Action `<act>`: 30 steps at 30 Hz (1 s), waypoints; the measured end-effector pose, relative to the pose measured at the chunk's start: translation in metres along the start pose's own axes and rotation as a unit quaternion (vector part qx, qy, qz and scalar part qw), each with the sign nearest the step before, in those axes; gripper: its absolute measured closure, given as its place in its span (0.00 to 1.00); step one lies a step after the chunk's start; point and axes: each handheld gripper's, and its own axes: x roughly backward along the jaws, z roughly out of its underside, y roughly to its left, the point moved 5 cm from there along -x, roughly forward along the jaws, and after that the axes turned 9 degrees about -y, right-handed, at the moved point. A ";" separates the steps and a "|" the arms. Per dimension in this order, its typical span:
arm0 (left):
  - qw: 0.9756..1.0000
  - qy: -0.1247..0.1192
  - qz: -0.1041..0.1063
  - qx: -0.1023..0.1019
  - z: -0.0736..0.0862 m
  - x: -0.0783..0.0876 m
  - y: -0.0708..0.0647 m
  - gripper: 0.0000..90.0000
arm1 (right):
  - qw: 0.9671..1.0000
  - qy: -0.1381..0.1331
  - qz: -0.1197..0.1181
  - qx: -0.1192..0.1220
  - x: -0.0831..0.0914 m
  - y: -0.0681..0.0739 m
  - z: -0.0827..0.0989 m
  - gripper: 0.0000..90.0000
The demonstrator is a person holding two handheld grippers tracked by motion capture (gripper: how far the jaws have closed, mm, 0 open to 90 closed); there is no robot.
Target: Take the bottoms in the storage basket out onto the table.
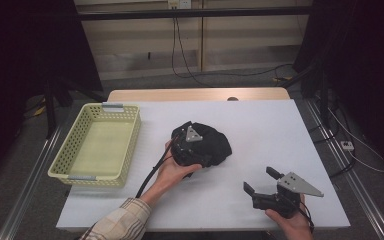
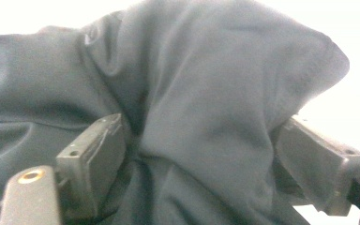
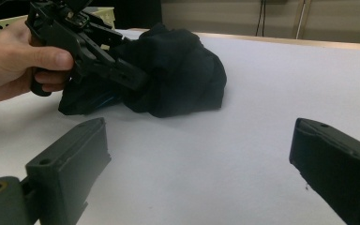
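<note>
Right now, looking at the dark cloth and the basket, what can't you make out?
- High view: the left tool hides part of the black cloth.
- Left gripper view: whether the pads press the cloth is unclear; folds cover them.
- Right gripper view: the yellow basket is cut off by the top edge.

On my worktop (image 1: pixel 260 125) I count one black cloth (image 1: pixel 211 141), bunched in a heap, and one yellow basket (image 1: pixel 75 150) with perforated walls. I log two grippers: left gripper (image 1: pixel 192 142) and right gripper (image 1: pixel 261 181).
</note>
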 end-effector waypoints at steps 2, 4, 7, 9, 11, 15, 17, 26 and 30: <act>1.000 -0.006 0.000 0.001 -0.002 0.002 0.001 0.12 | 1.000 -0.003 0.001 -0.003 0.000 -0.001 0.000 0.05; 1.000 -0.016 -0.003 -0.001 -0.004 0.003 0.000 0.09 | 1.000 -0.004 0.002 -0.006 0.000 -0.001 0.000 0.05; 1.000 -0.021 -0.005 -0.004 -0.006 0.005 0.001 0.06 | 1.000 -0.004 0.004 -0.008 0.001 -0.003 0.000 0.05; 1.000 -0.029 -0.007 -0.004 -0.009 0.006 0.001 0.06 | 1.000 -0.004 0.005 -0.007 0.000 -0.003 0.000 0.05; 1.000 -0.030 -0.007 -0.004 -0.010 0.008 0.001 0.07 | 1.000 -0.003 0.005 -0.007 0.000 -0.003 0.000 0.05; 0.999 -0.038 0.000 0.003 -0.012 0.010 0.000 0.06 | 1.000 0.001 0.004 -0.005 0.000 -0.003 0.001 0.05; 0.999 -0.042 0.000 -0.002 -0.014 0.012 0.000 0.06 | 1.000 0.001 0.003 -0.002 0.000 -0.003 0.000 0.05; 0.997 -0.075 0.009 0.007 -0.024 0.027 0.001 0.05 | 1.000 -0.001 0.007 0.002 0.001 -0.001 -0.001 0.05; 0.996 -0.092 0.016 0.009 -0.029 0.036 0.001 0.05 | 1.000 0.001 0.007 0.004 0.001 0.001 0.000 0.05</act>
